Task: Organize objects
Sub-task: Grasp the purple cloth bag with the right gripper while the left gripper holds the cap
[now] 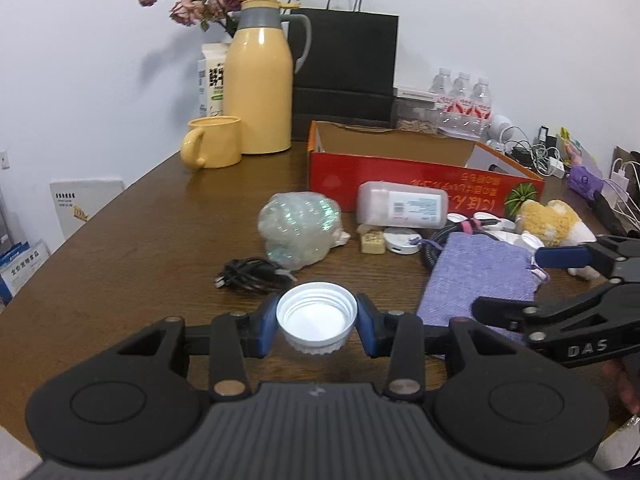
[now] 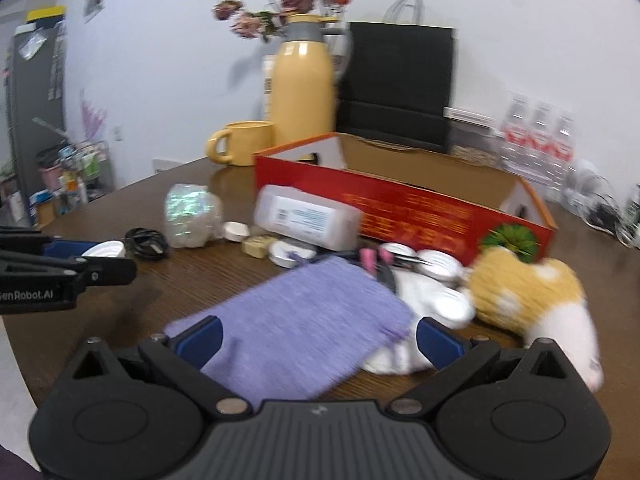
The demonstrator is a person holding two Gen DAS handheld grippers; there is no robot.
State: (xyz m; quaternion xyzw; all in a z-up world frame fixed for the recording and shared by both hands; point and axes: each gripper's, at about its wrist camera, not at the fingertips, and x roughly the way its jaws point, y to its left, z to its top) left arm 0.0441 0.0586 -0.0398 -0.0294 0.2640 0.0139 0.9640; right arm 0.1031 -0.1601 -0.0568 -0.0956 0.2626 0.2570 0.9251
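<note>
White ribbed cap (image 1: 316,320), hollow up, seemingly plastic.

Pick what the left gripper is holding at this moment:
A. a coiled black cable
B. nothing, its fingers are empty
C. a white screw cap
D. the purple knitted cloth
C. In the left wrist view the left gripper has its blue pads closed on either side of the white screw cap, open side up.
</note>
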